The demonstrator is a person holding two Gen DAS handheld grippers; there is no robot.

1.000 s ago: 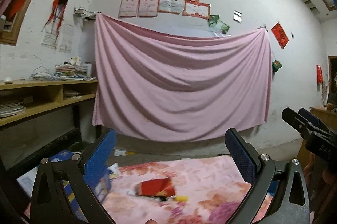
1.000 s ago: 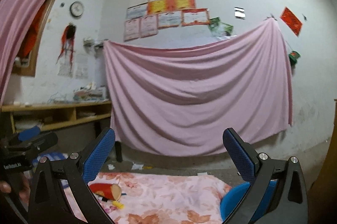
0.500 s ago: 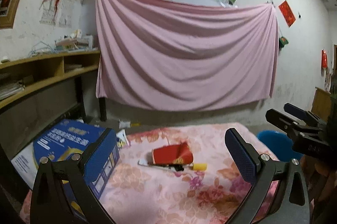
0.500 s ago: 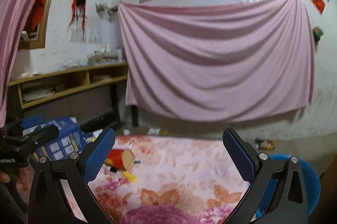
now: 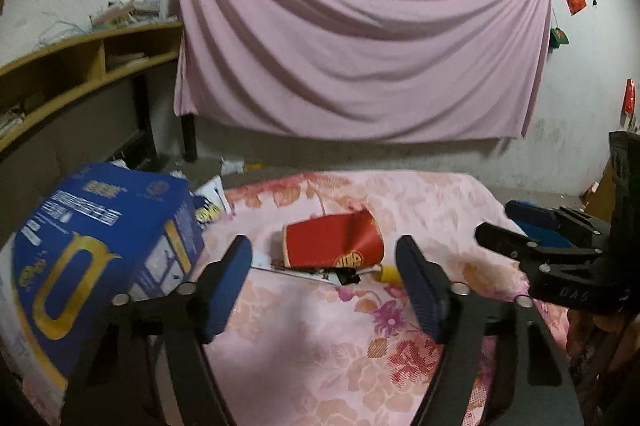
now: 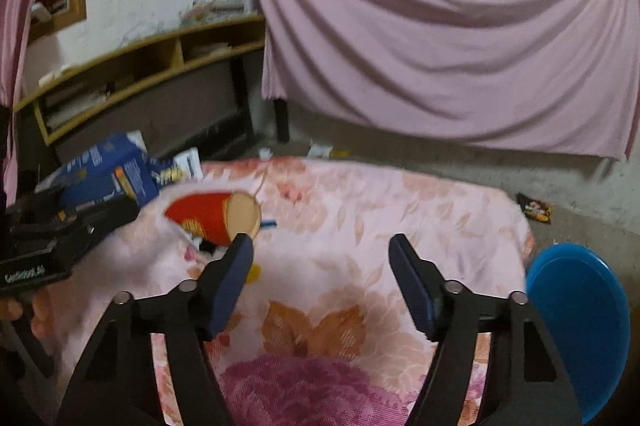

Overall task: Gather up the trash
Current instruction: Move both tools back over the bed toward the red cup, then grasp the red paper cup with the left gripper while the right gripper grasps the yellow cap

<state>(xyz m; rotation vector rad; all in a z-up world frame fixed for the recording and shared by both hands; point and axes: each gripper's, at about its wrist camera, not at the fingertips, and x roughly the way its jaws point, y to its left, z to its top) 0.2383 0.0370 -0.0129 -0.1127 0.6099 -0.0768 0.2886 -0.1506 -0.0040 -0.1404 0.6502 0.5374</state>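
**Both grippers bear on the trash pile**

Here's the bed (image 5: 320, 366), flowered pink cover, filling the bottom of both views, and the pink sheet (image 5: 360, 46) hung across the wall behind it. A blue box (image 5: 104, 250) sits at the bed's left edge; a blue bin (image 6: 580, 322) stands just off its right side.

The trash lies on the cover, mid-bed: a crushed red cup (image 5: 334, 240) on its side, with a black scrap (image 5: 346, 276) and a yellow bit (image 5: 388, 272) tucked against it.

Left gripper (image 5: 324, 278) is aimed straight at that cup, jaws closing, nothing between them, the cup beyond the tips. Right gripper (image 6: 322, 276) is closing too, over bare cover, empty; the cup (image 6: 216, 218) sits off past its left finger.

This reads as the approach, no pickup made. Next move, I'd judge: the left needs to reach forward and span the cup (soft and flattened, so it could slip or fold).

Only the right view shows the bin, the cup's open mouth and a wrapper (image 6: 534, 208) on the floor. The left view gives the scrap and yellow bit clearly.
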